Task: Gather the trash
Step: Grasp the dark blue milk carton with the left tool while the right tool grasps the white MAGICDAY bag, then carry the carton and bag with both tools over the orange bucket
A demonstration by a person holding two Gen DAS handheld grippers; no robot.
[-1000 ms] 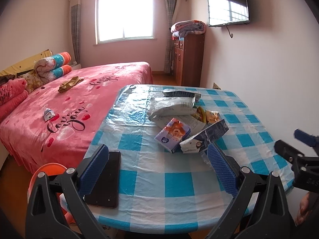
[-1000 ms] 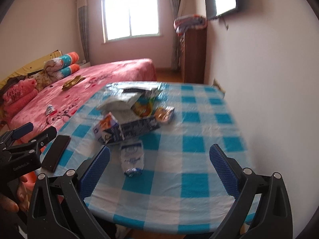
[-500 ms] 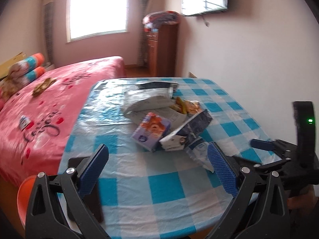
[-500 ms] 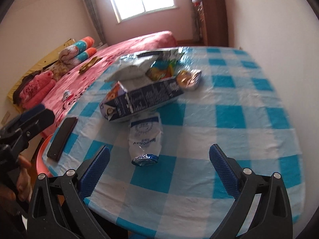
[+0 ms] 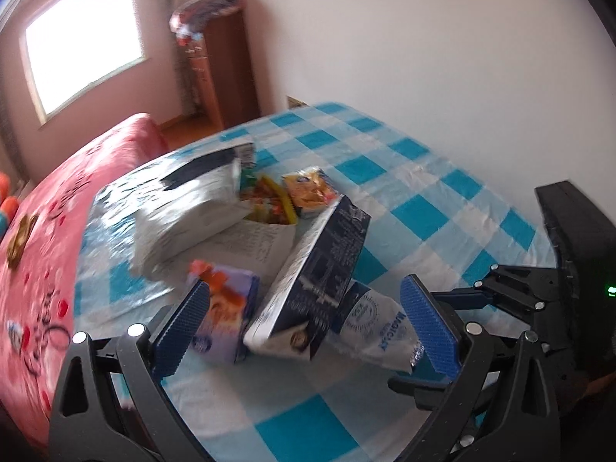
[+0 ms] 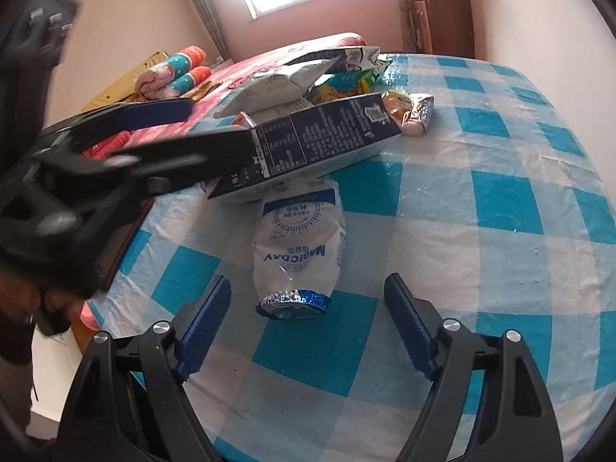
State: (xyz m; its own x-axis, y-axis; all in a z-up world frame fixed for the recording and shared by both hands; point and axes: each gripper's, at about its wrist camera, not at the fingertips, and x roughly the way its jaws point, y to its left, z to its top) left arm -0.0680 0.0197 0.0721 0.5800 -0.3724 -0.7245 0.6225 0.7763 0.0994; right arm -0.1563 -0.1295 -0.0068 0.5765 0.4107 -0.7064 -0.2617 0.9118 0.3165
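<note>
We hold both grippers over the checked worktop (image 6: 500, 192) with trash on it. Our right gripper (image 6: 308, 323) has its jaws wide apart and empty, either side of the sealed end of a white pouch (image 6: 298, 246). The pouch lies flat, its long axis running away from us, its far end tucked under a dark blue carton (image 6: 319, 142). The carton lies on its side, its long axis crossing the pouch, open end to the left. Our left gripper (image 5: 304, 325) also has its jaws apart, straddling that carton (image 5: 319, 277) and a purple box (image 5: 225, 313) beside it.
</note>
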